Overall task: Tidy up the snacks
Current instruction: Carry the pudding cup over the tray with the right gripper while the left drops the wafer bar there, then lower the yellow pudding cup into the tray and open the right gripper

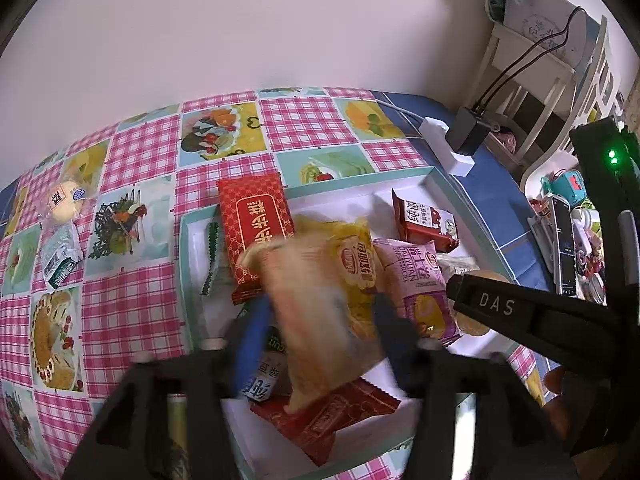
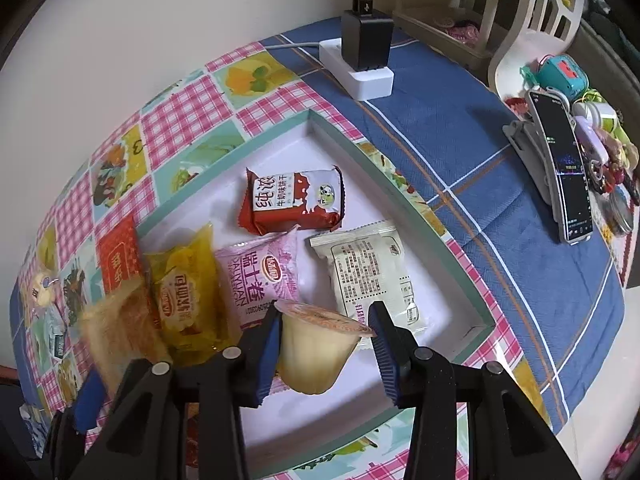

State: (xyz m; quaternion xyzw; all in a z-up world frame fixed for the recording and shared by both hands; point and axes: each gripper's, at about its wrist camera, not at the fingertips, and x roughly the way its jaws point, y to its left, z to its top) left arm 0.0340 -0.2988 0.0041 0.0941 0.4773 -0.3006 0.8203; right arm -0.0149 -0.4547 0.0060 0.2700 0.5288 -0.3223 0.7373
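Note:
My left gripper (image 1: 320, 312) hangs open over the white, teal-rimmed tray (image 1: 185, 280), and a blurred tan packet (image 1: 312, 308) sits loose between its jaws. Around it in the tray lie a red packet (image 1: 256, 236), a yellow bread packet (image 1: 356, 268) and a pink roll packet (image 1: 420, 280). My right gripper (image 2: 326, 312) is shut on a pale yellow jelly cup (image 2: 316, 348), held just above the tray (image 2: 400, 188) near a white packet (image 2: 372, 272) and a red-and-white biscuit packet (image 2: 296, 200). A bun packet (image 1: 66, 200) lies on the cloth outside the tray.
A white power strip with a black charger (image 2: 364, 64) sits beyond the tray's far corner. A phone on a stand (image 2: 560, 168) and small toys crowd the right side. A small green-and-white packet (image 1: 60, 260) lies left of the tray. The wall runs close behind.

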